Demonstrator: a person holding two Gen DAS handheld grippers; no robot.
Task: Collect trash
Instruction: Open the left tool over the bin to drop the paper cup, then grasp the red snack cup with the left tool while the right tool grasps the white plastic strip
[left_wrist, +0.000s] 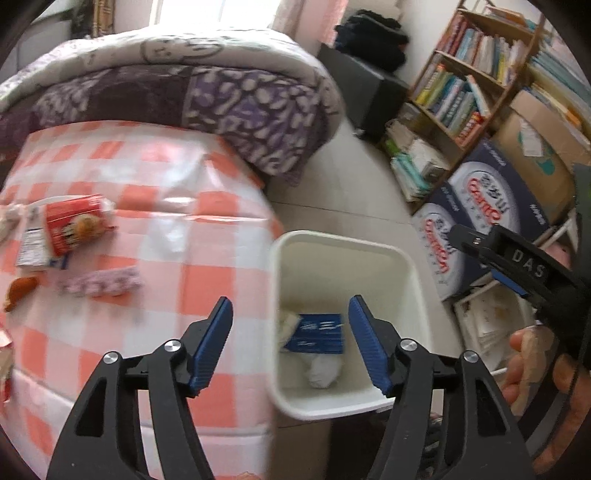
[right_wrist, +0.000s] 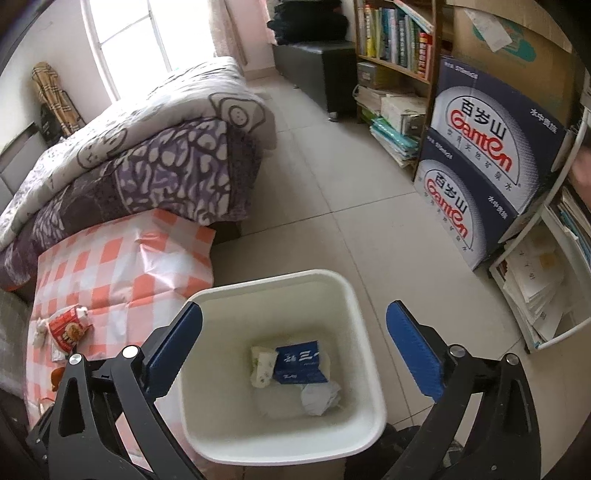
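Nearest, low in the left wrist view, the left gripper (left_wrist: 290, 341) stands with its blue pads apart and nothing between them, one finger over the checked cloth (left_wrist: 155, 206) and the other over the bin (left_wrist: 406, 266). Low in the right wrist view, the right gripper (right_wrist: 294, 347) spreads wide and empty, its fingers framing the white bin (right_wrist: 354, 295) from above. That same right gripper shows at the right edge of the left view (left_wrist: 480, 254), with a hand (left_wrist: 532, 365) beneath it. Inside the bin, at lower centre of both views, lie a blue box (right_wrist: 301, 362), a pale wrapper (right_wrist: 263, 365) touching its left side, and a crumpled white tissue (right_wrist: 319, 397) just below it. The bin sits on the tiled floor (right_wrist: 332, 177), just beside the edge of the cloth. On the cloth at the left of the left view, a red packet (left_wrist: 75, 223) lies on a white leaflet (left_wrist: 31, 245), with a lilac wrapper (left_wrist: 101, 282) below and to its right and an orange scrap (left_wrist: 18, 291) near the frame edge; motion blur hides finer detail. Farther back, at upper left, a folded purple and grey quilt (right_wrist: 147, 147) overlaps the far end of the cloth. At right, two dark water cartons (right_wrist: 491, 147) are stacked beside a bookshelf (right_wrist: 395, 40), and a window (right_wrist: 129, 33) glows at the top.
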